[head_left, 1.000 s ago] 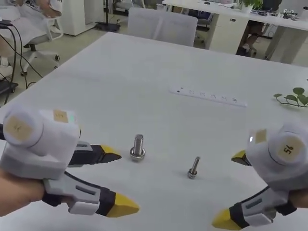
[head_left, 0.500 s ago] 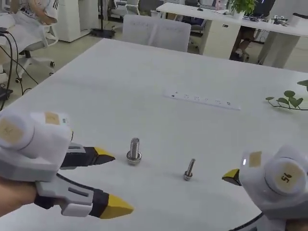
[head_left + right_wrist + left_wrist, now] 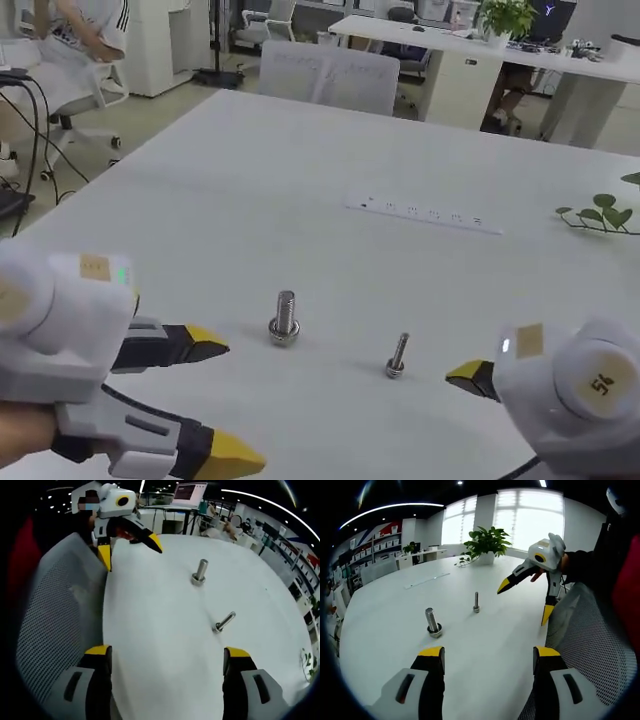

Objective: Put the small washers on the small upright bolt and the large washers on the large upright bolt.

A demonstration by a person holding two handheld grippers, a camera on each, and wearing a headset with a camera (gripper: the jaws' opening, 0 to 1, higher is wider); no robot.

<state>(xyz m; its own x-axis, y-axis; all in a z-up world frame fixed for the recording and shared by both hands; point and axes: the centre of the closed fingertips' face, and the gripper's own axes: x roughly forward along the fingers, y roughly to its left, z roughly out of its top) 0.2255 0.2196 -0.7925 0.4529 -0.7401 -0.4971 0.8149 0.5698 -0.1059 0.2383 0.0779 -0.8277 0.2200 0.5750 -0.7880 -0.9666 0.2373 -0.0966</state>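
White tabletop (image 3: pixel 300 170) filled most of the head view, with office desks behind it and a grey chair (image 3: pixel 330 75) pushed against its far edge.

The left gripper (image 3: pixel 222 404) hung low over the near left part of the table. Its yellow-tipped jaws were spread wide, with bare tabletop between them. The large bolt (image 3: pixel 285 320) stood upright on its head just ahead of those jaws, a little toward the right gripper's side, and apart from both tips. A wider ring sat at its base, but I could not tell whether that was a washer or the bolt's own head.

The right gripper (image 3: pixel 166 652) was held over the near right part of the table, its jaws also standing wide apart. The small bolt (image 3: pixel 398 356) stood on its head between the two grippers, nearer the right one and ahead of its jaws, touching neither. It appeared to lean slightly.

A white power strip (image 3: pixel 425 213) lay flat well beyond both bolts, far ahead of the grippers. Green plant leaves (image 3: pixel 600 213) showed past the right gripper at the table's far right.
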